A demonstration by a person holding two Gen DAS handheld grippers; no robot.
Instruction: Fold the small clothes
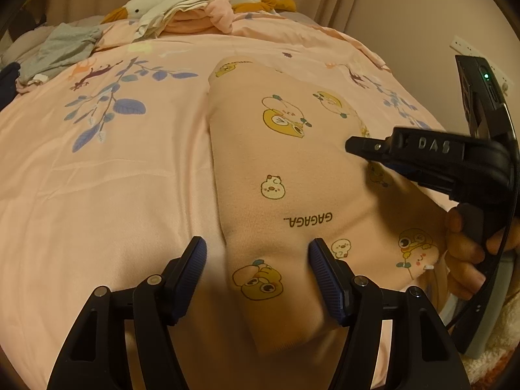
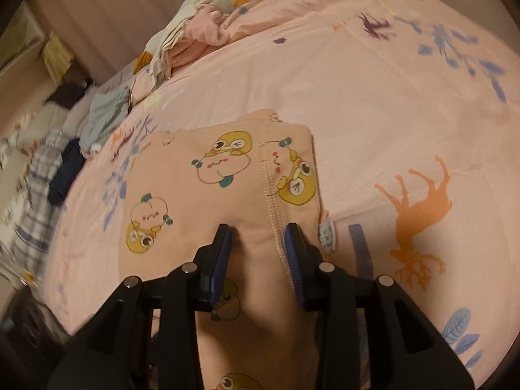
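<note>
A pink garment (image 1: 276, 162) printed with cartoon ducks and "GAGAGA" lies folded into a long strip on the pink bedsheet (image 1: 97, 178). My left gripper (image 1: 258, 260) is open at its near end: the left pad is over the sheet and the right pad over the cloth, with the garment's edge between them. My right gripper (image 1: 351, 146), held by a hand (image 1: 464, 253), reaches in over the garment's right side. In the right wrist view the right gripper (image 2: 258, 243) is open on the garment (image 2: 195, 195), with a seamed ridge of fabric between its jaws and a white care label (image 2: 326, 234) beside it.
A heap of clothes (image 1: 195, 9) with a goose plush (image 1: 136, 8) lies at the far end of the bed. A grey garment (image 1: 61, 48) and a dark one (image 1: 8, 78) lie at the far left. A wall socket strip (image 1: 468, 48) is at the right. Plaid fabric (image 2: 39, 195) lies beside the bed.
</note>
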